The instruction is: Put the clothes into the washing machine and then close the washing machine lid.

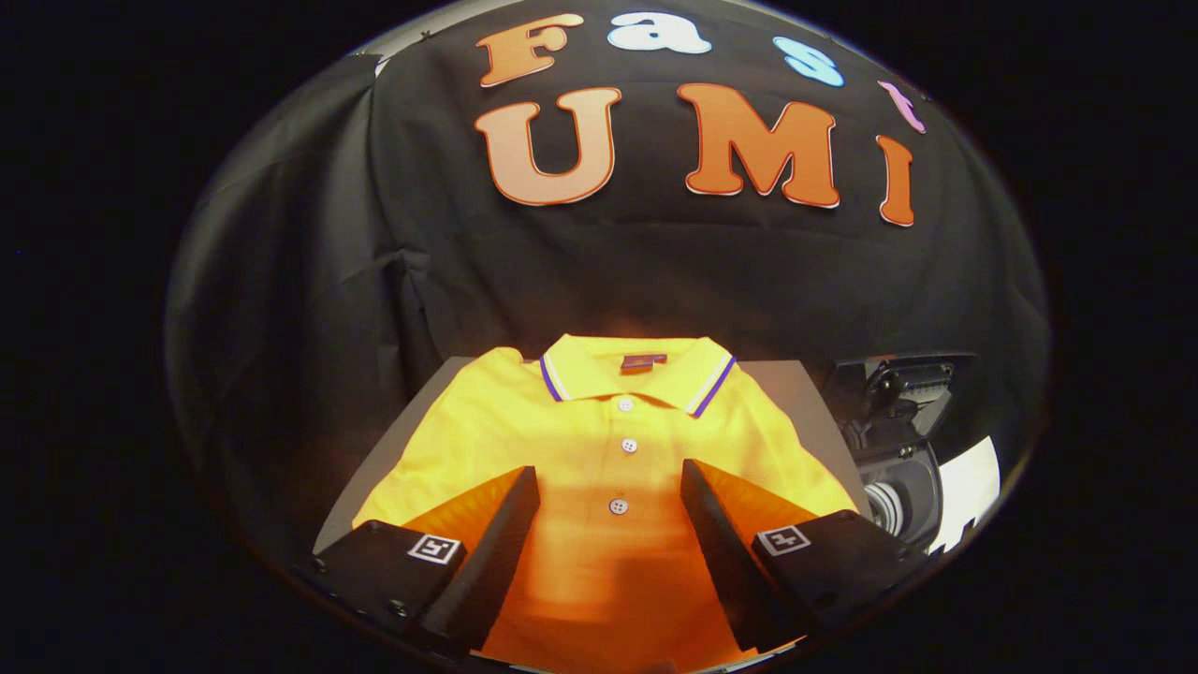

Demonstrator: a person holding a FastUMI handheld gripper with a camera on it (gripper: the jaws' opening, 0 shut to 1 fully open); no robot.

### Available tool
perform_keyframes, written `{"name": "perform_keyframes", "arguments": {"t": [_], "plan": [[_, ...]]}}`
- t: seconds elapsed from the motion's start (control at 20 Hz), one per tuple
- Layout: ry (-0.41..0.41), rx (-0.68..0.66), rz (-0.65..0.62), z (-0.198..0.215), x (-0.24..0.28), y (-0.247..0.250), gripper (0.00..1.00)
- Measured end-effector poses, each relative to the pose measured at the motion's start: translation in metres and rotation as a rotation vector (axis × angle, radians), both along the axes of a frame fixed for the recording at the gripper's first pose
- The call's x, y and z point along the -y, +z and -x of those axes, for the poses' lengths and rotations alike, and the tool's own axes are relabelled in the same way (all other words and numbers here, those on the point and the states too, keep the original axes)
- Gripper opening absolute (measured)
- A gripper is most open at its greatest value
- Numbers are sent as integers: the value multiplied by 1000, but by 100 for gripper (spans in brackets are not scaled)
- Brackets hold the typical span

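Observation:
A yellow polo shirt (599, 440) lies flat on a grey table (796, 379), collar away from me, its white buttons running down the middle. My gripper (610, 482) hovers over the shirt's lower front, open, with the button placket showing in the wide gap between the fingers. Neither finger touches the cloth as far as I can tell. To the right of the table, past the right finger, stands the washing machine (903, 449), dark, with its lid raised and the drum opening partly visible.
The black cloth wall hangs close behind the table. The table's left edge (374, 477) drops off into dark space. A white patch (969, 487) shows beside the machine on the far right.

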State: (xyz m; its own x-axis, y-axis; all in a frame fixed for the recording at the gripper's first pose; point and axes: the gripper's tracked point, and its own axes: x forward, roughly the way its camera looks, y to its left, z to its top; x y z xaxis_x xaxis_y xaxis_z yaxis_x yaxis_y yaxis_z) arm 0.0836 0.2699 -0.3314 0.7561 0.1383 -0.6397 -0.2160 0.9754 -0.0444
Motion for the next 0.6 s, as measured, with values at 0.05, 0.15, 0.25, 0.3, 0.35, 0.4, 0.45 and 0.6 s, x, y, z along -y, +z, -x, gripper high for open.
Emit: {"name": "perform_keyframes", "arguments": {"t": [0.05, 0.15, 0.25, 0.3, 0.35, 0.4, 0.45, 0.6], "plan": [[0, -26, 2, 2, 1, -7, 99], [17, -27, 3, 0, -1, -7, 98], [15, -26, -6, 1, -1, -7, 96], [20, -31, -1, 1, -2, -10, 93], [43, -22, -18, 1, -5, -8, 78], [61, -21, -42, 1, -9, -12, 63], [65, -9, -62, 2, -12, -13, 48], [66, -18, -89, 1, -12, -14, 23]]}}
